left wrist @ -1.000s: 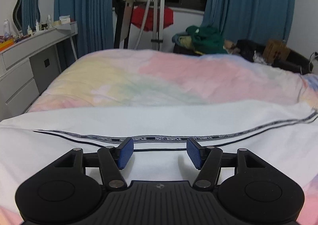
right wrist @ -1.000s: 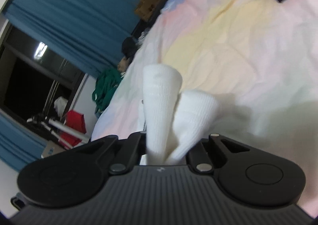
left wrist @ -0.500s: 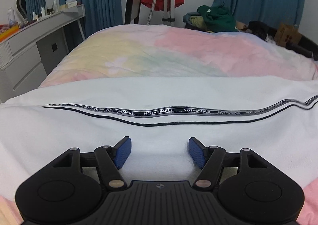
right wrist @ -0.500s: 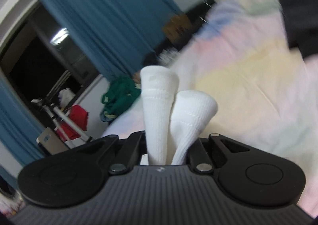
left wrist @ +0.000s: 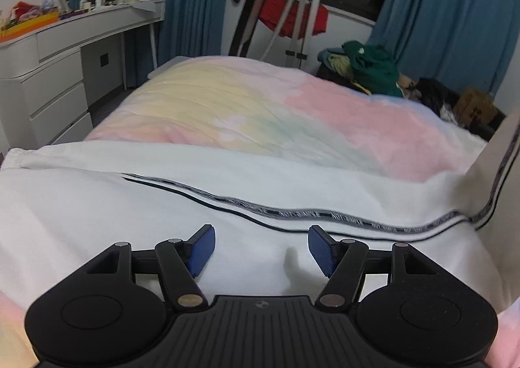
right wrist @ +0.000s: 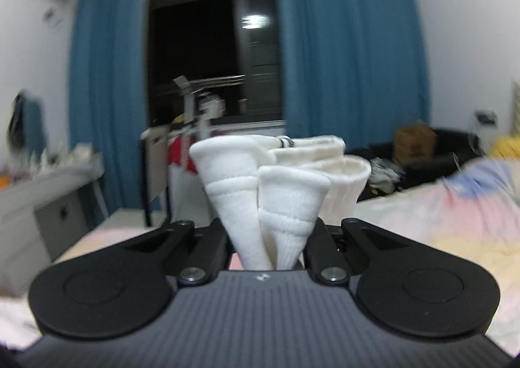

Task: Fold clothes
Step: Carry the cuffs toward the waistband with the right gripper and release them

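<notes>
A white garment [left wrist: 97,205] with a black lettered stripe [left wrist: 292,212] lies across the near part of the pastel bed. Its right end [left wrist: 500,173] is lifted up at the frame's right edge. My left gripper [left wrist: 261,251] is open, blue pads apart, just over the white cloth below the stripe. My right gripper [right wrist: 269,247] is shut on a bunched white hem of the garment [right wrist: 256,186], which fans up from the jaws; the fingertips are hidden by the cloth. A metal ring [right wrist: 286,140] shows at the top of the bunch.
The pastel bedspread [left wrist: 260,108] stretches ahead. A grey dresser [left wrist: 48,82] with bottles stands at the left. A drying rack with a red cloth [left wrist: 292,17], blue curtains [left wrist: 455,10] and a pile of green clothes [left wrist: 370,69] are beyond the bed.
My right gripper has swung up and round with the white hem, from facing the bed to facing the window. The garment's right end has risen in the left view, and the stripe now slants.
</notes>
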`<move>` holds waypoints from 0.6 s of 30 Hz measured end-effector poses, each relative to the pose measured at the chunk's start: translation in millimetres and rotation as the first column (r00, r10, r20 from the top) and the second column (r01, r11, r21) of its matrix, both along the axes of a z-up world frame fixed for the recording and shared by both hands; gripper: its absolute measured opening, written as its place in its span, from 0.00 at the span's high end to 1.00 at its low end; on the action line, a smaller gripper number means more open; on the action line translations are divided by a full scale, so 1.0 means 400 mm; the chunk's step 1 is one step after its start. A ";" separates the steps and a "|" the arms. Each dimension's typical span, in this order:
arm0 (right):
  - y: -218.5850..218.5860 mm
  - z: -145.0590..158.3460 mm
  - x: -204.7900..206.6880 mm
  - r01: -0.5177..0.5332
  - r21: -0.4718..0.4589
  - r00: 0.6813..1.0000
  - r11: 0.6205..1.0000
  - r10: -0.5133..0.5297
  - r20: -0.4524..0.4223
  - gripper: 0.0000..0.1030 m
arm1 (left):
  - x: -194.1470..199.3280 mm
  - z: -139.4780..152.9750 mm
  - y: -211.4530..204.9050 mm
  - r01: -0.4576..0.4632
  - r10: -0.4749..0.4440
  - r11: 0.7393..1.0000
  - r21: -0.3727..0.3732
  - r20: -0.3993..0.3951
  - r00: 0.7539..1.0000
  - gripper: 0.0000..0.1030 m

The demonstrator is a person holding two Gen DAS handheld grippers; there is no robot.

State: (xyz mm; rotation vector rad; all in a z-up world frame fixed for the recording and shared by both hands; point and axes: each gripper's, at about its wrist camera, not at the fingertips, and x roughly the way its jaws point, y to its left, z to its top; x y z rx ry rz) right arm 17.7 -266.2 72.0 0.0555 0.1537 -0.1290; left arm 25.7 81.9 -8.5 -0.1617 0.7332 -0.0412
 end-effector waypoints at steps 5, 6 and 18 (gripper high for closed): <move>0.209 -0.087 0.001 -0.141 -0.122 0.987 0.982 0.130 -0.095 0.90 | -0.016 0.039 0.062 -0.046 0.047 0.999 -0.026 0.051 0.998 0.36; 0.240 -0.120 -0.005 -0.178 -0.136 0.979 0.974 0.161 -0.127 0.90 | -0.016 0.042 0.073 -0.049 0.051 0.998 -0.039 0.051 0.997 0.36; 0.390 -0.345 -0.037 -0.381 -0.218 0.877 0.899 0.276 -0.394 0.90 | -0.019 0.063 0.102 -0.022 0.030 0.994 -0.110 0.077 0.997 0.36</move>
